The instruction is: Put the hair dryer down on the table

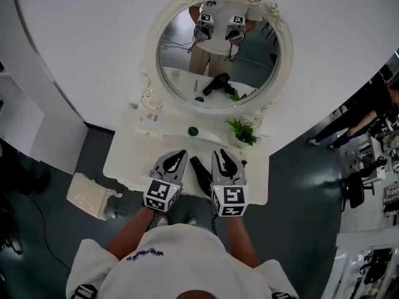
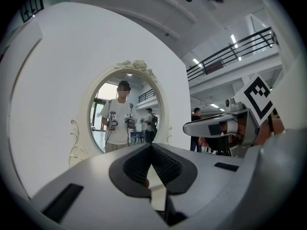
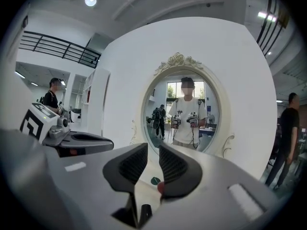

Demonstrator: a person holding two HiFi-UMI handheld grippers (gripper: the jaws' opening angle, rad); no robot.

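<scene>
— Two grippers: how do they stand?
— My left gripper point(image 2: 151, 146) has its jaws together, tip against tip, with nothing between them. My right gripper point(image 3: 153, 153) shows a narrow gap between its jaws, and it is empty too.
— And the hair dryer point(image 1: 200, 173)?
— It lies on the white table point(image 1: 128, 157), between my grippers and just beside the right one.
— Farther out?
— A small green plant point(image 1: 243, 132) stands at the back, below the oval mirror point(image 1: 218, 55).
</scene>
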